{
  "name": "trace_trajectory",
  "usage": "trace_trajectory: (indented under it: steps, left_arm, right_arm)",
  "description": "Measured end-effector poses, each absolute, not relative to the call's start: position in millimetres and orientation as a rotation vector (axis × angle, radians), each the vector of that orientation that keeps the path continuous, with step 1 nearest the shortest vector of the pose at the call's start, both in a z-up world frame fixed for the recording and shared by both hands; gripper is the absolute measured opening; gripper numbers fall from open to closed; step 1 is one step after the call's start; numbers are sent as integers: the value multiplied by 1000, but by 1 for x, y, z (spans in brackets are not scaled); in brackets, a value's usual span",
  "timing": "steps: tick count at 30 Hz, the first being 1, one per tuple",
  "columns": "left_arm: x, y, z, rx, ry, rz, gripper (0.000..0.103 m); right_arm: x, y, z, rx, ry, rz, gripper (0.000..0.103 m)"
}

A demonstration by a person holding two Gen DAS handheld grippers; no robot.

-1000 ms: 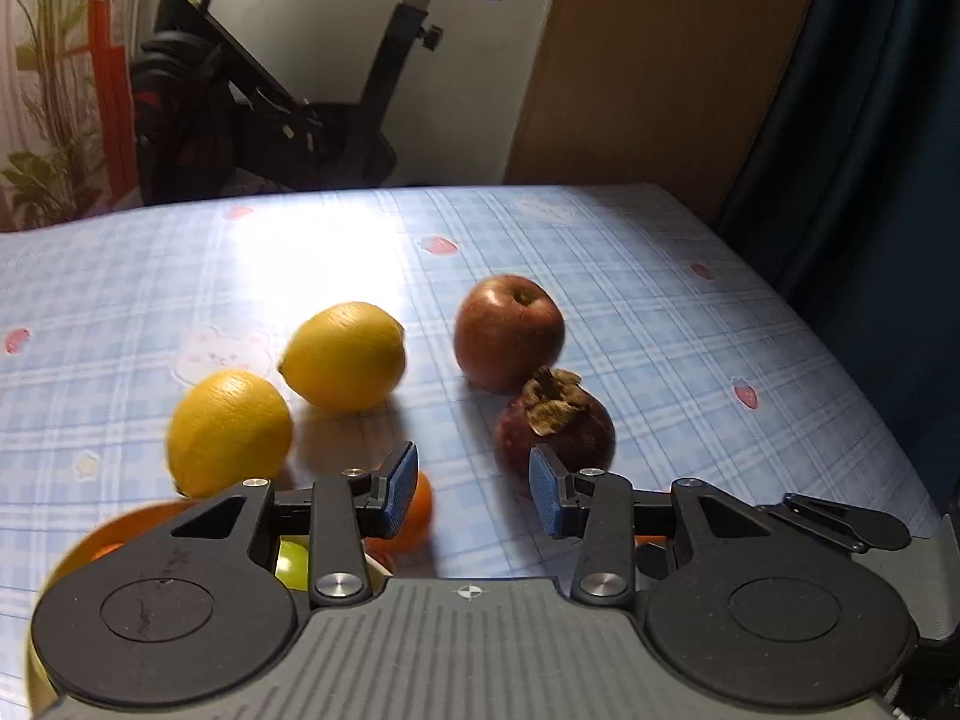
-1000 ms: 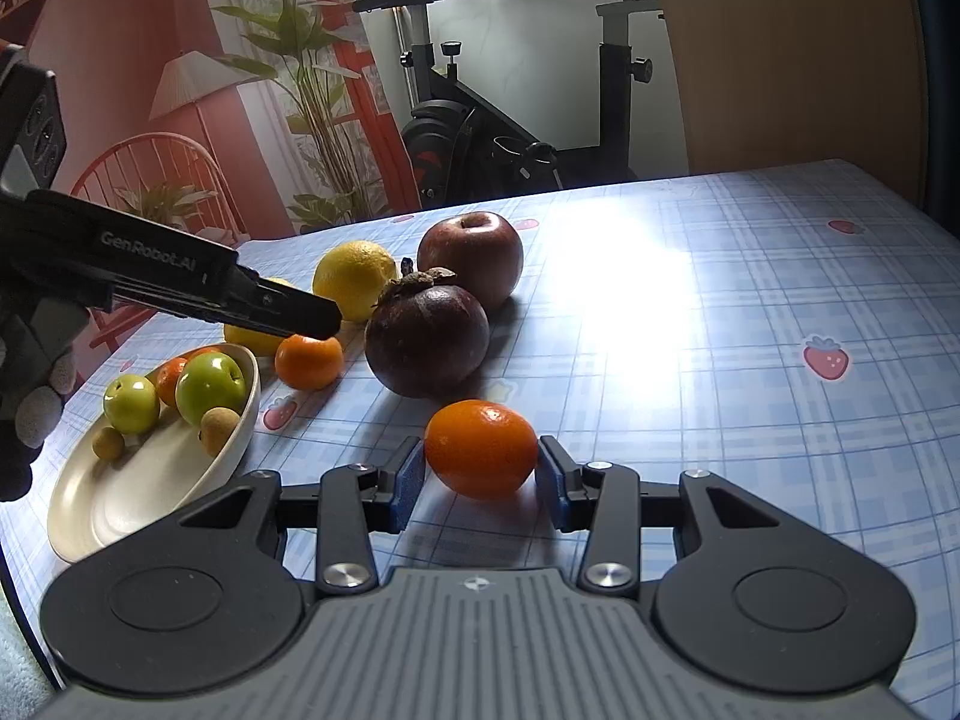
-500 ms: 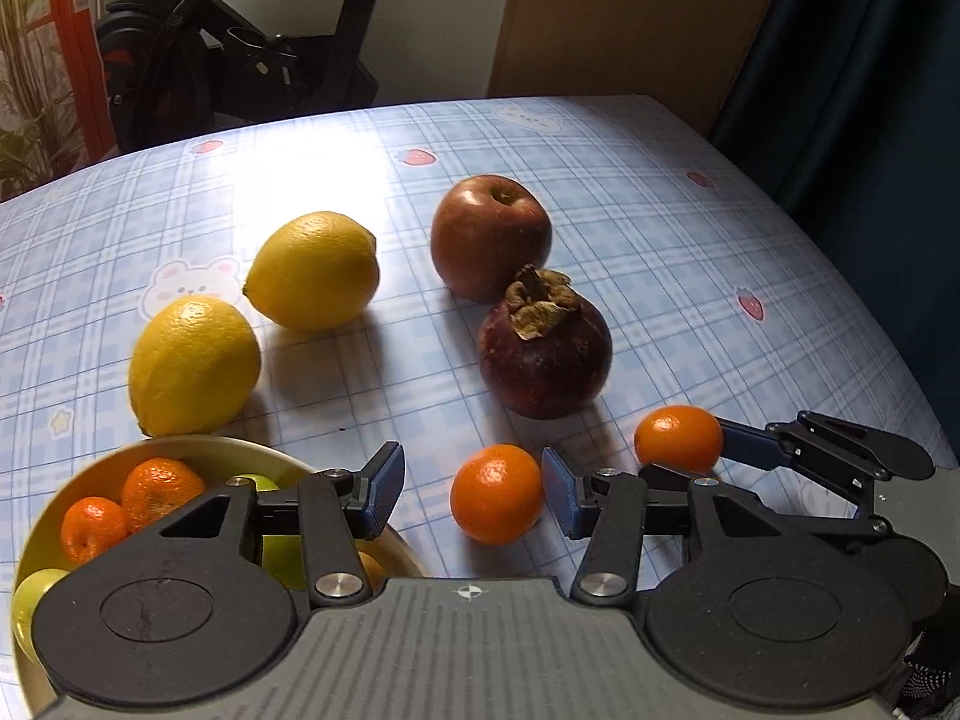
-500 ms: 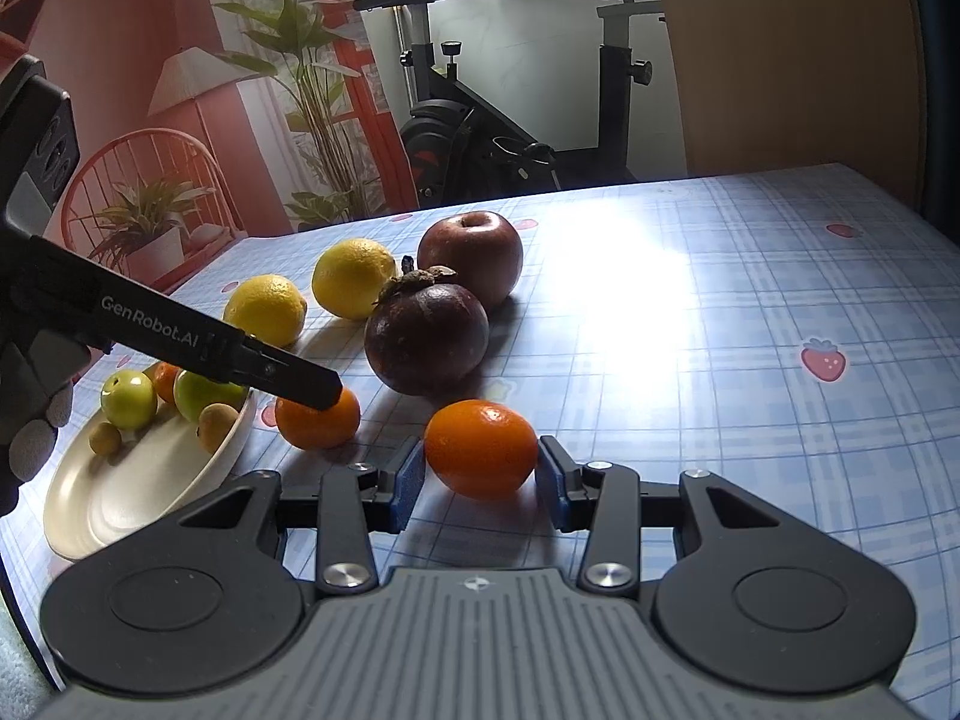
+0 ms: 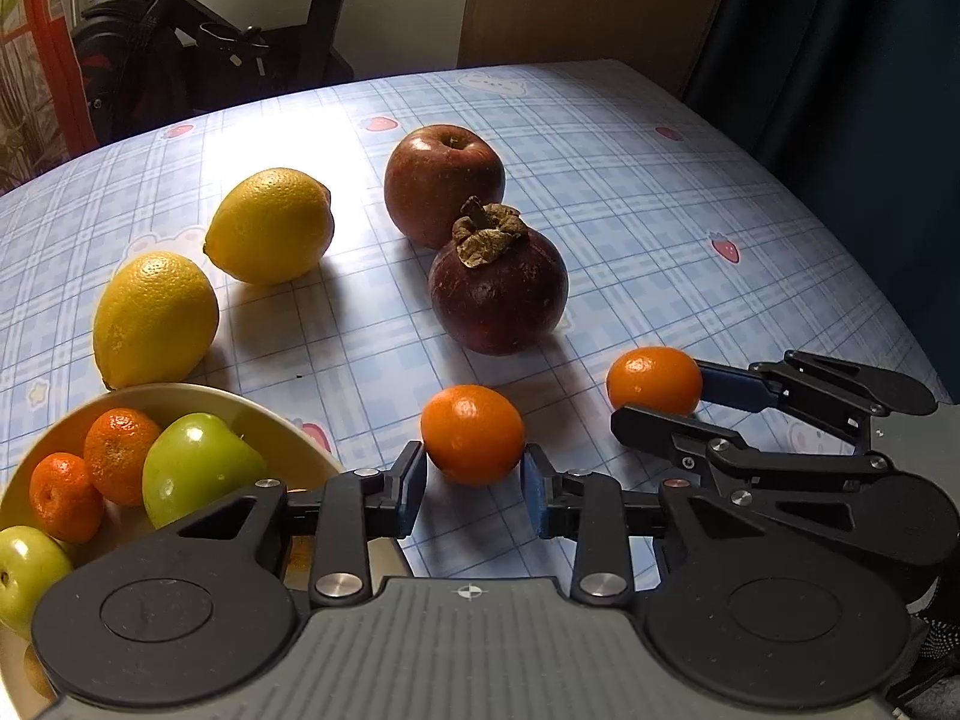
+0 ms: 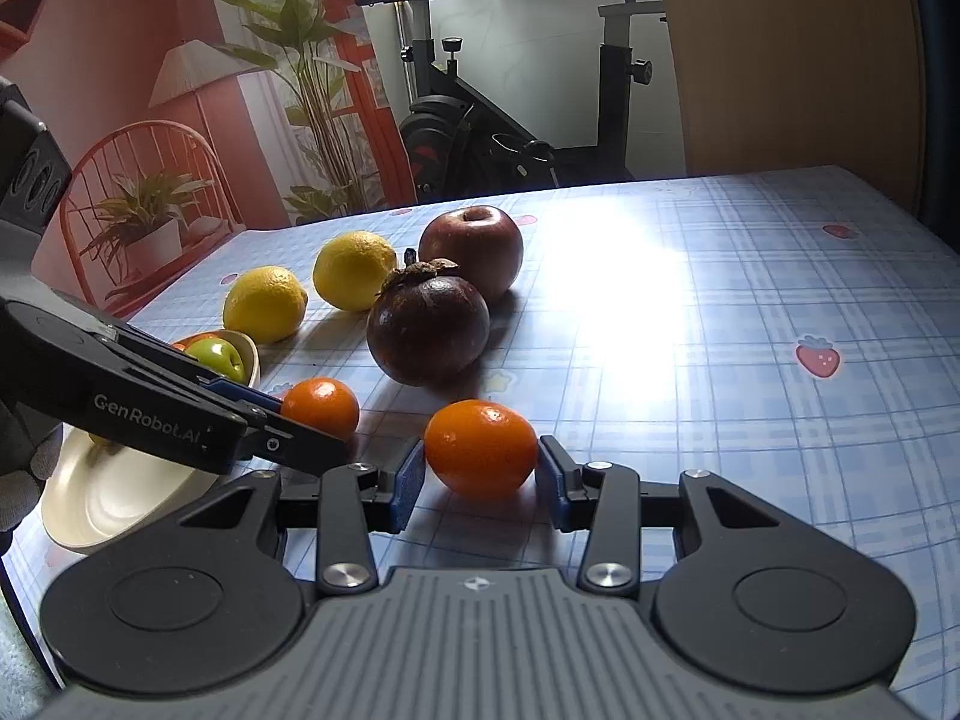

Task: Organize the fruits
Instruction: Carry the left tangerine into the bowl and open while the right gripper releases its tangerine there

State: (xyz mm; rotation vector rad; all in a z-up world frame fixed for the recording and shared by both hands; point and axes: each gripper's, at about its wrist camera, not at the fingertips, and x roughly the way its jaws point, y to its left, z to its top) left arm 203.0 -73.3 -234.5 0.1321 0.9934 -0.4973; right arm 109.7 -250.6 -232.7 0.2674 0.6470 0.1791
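Note:
My left gripper (image 5: 474, 489) is open, its blue pads either side of a small orange (image 5: 472, 433) that rests on the tablecloth; it also shows in the right wrist view (image 6: 320, 406). My right gripper (image 6: 480, 480) is open around a second orange (image 6: 481, 447), also on the cloth, seen in the left wrist view (image 5: 654, 380). The cream bowl (image 5: 282, 438) at my left holds small oranges and green apples (image 5: 195, 468).
Two lemons (image 5: 270, 225) (image 5: 153, 318), a red apple (image 5: 444, 183) and a dark mangosteen (image 5: 498, 291) lie on the blue checked tablecloth (image 5: 660, 210). An exercise bike and a chair stand behind the table. A dark curtain hangs at the right.
My left gripper has drawn back from the lemons and come down around the small orange beside the bowl. My right gripper has stayed around its orange.

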Motion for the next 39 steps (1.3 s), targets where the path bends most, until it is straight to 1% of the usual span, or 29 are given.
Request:
trace_trajectory:
  steps: [3, 4, 7, 10, 13, 14, 18, 19, 20, 25, 29, 35, 39]
  left_arm:
    - [197, -65, -223, 105, 955, -490, 32]
    - [194, -62, -220, 99, 939, -492, 29]
    - [193, -57, -218, 69, 944, -490, 28]
    - [194, -59, -218, 68, 934, -485, 29]
    - [197, -61, -220, 73, 942, -481, 42]
    - [197, -64, -221, 81, 942, -487, 44]
    - [201, -76, -230, 124, 971, -522, 44]
    - [201, -80, -232, 139, 976, -527, 43]
    - [200, -82, -234, 146, 974, -532, 38]
    - [195, -81, -232, 136, 951, -528, 37]
    - [183, -60, -214, 63, 906, -517, 37]
    - [147, 3, -185, -41, 841, -399, 37]
    - [127, 42, -187, -22, 849, -309, 37]
  right_arm:
    - [107, -248, -231, 259, 652, 180, 43]
    - [107, -247, -229, 255, 651, 182, 43]
    - [107, -240, -226, 232, 653, 187, 43]
    - [106, -236, -224, 220, 654, 187, 43]
    - [104, -233, -224, 211, 661, 184, 43]
    - [103, -233, -225, 211, 664, 183, 43]
    - [103, -234, -227, 210, 672, 178, 43]
    - [103, -235, -227, 212, 673, 175, 43]
    - [102, -236, -228, 213, 673, 173, 43]
    - [99, -240, -226, 209, 675, 167, 43]
    - [97, -236, -220, 207, 668, 179, 43]
    - [104, -213, -200, 195, 639, 248, 43]
    - [114, -178, -187, 137, 632, 339, 43]
